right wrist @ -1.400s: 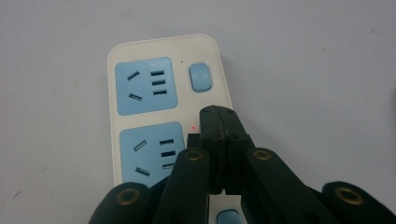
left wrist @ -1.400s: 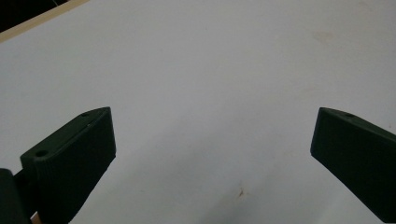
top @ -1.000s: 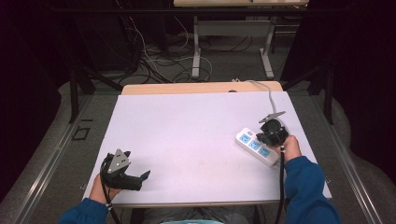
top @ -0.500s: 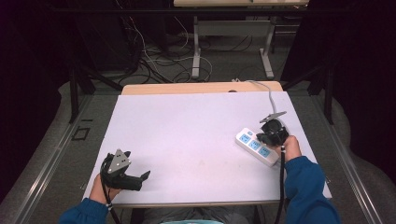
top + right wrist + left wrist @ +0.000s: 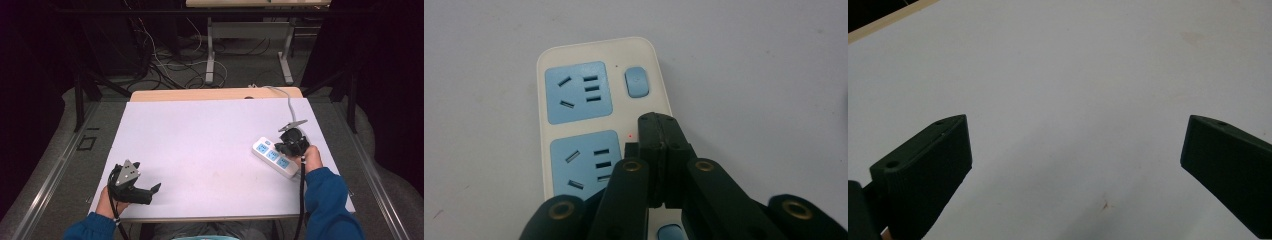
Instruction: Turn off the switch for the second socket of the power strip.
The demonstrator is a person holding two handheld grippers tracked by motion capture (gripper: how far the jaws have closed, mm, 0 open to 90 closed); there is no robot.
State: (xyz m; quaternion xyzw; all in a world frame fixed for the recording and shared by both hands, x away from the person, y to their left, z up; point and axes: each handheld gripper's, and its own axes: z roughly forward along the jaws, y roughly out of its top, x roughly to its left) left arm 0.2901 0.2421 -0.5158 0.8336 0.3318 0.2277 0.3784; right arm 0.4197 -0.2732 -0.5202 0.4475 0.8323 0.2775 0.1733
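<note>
A white power strip (image 5: pixel 272 157) with blue sockets lies at the right of the white table (image 5: pixel 200 130). My right gripper (image 5: pixel 283 148) points down at it, jaws pressed together with nothing between them. In the right gripper view the shut tips (image 5: pixel 657 117) rest over the strip (image 5: pixel 574 100) beside its middle socket, just below a blue switch button (image 5: pixel 636 81); a small red light (image 5: pixel 630 135) glows next to the tips. My left gripper (image 5: pixel 154 190) rests at the near left of the table, open, and the left gripper view has bare tabletop between its jaws (image 5: pixel 1078 130).
The strip's grey cord (image 5: pixel 289 102) runs off the far right edge of the table. A wooden table edge (image 5: pixel 215 94) borders the far side. Cables and metal table legs (image 5: pixel 210 50) lie on the floor beyond.
</note>
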